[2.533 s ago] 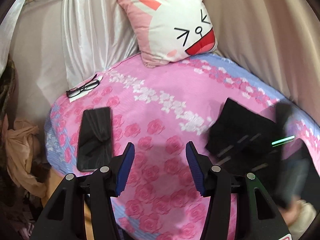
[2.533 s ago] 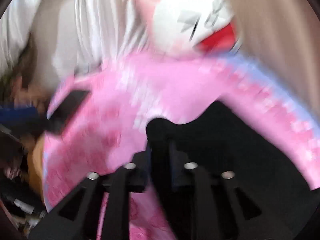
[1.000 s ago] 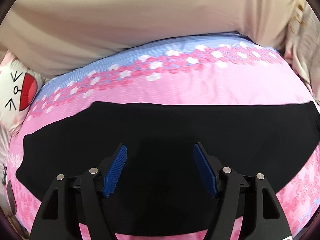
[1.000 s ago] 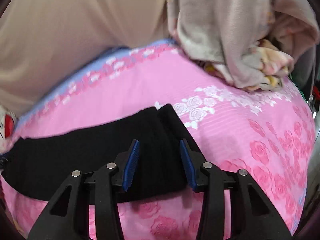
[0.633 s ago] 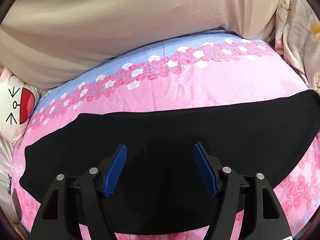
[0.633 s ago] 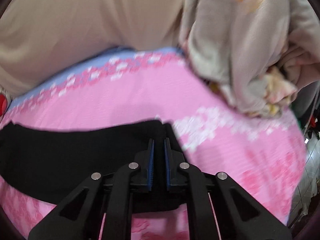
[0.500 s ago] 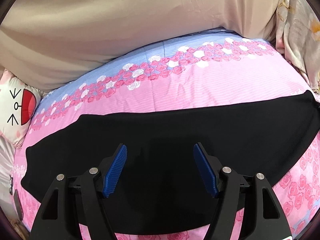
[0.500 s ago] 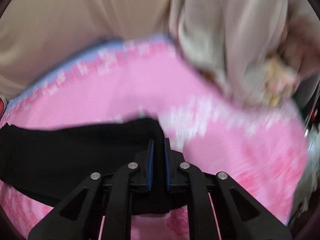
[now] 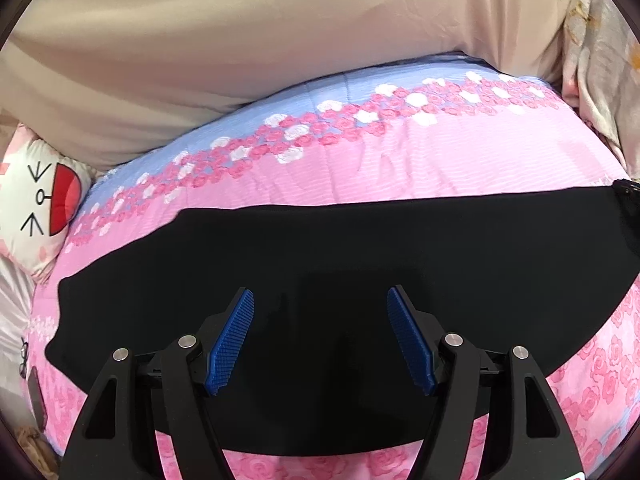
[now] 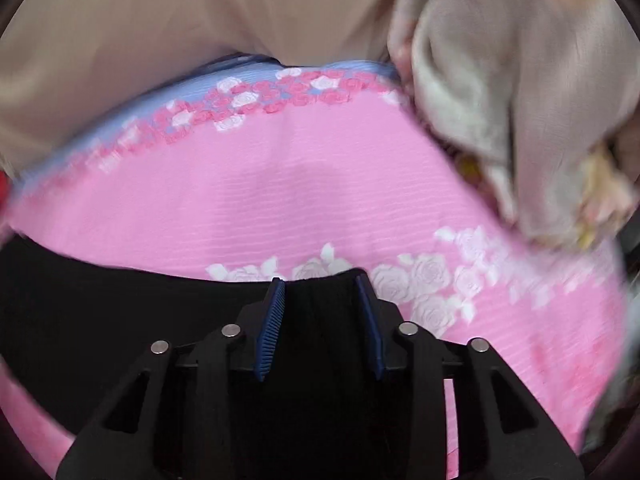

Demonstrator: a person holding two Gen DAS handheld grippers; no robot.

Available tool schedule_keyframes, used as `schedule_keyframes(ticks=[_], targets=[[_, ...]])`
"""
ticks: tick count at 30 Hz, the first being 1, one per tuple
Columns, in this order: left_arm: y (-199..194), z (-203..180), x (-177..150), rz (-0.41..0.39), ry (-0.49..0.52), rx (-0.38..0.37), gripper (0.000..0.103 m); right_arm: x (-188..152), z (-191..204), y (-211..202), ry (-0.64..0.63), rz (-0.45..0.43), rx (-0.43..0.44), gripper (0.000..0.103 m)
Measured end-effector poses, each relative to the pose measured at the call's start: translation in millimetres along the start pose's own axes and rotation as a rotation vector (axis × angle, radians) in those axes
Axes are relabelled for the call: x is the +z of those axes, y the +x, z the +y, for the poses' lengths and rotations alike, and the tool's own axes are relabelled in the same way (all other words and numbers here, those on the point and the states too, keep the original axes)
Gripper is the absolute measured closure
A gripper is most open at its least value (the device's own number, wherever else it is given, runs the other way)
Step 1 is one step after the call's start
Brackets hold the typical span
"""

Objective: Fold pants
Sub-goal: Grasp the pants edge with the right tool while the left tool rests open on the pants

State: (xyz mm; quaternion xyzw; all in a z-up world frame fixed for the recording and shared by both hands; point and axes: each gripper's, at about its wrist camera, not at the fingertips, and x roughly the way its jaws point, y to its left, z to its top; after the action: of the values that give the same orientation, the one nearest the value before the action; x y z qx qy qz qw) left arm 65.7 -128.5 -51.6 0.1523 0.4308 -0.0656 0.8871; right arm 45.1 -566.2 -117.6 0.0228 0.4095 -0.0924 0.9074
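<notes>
Left view only: our left gripper (image 9: 320, 336) gapes above black pants (image 9: 340, 248). Right view only: our right gripper (image 10: 320, 320), just reopening, straddles their end unclamped, near crumpled blanket (image 10: 500, 100).

The long black cloth pants (image 9: 360, 248) are plain; the pink bed cover (image 9: 440, 160) carries pink and white roses and a blue edge band.

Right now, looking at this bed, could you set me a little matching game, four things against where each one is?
Things:
1. pants
2. cartoon pillow
3. crumpled blanket
4. blue strip of the bedsheet

Places:
A. far edge of the bed, by the beige curtain
B. bed's right end
C. spread flat across the bed
D. bed's left end

Pairs: 1-C, 2-D, 3-B, 4-A
</notes>
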Motion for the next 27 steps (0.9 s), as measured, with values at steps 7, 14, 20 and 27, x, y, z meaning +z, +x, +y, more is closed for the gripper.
schedule_keyframes(ticks=[7, 14, 20, 27], targets=[[7, 24, 4, 0.001, -0.050, 0.031, 0.036, 1, -25, 7, 0.043, -0.007, -0.055, 0.087], [25, 32, -5, 0.035, -0.064, 0.044, 0.036, 2, -2, -39, 0.047, -0.126, -0.034, 0.080], [28, 37, -13, 0.043, -0.065, 0.028, 0.036, -30, 0, -31, 0.073, -0.045, 0.036, 0.085], [27, 47, -21, 0.049, -0.072, 0.010, 0.036, -42, -37, -63, 0.246, -0.103, -0.001, 0.081]])
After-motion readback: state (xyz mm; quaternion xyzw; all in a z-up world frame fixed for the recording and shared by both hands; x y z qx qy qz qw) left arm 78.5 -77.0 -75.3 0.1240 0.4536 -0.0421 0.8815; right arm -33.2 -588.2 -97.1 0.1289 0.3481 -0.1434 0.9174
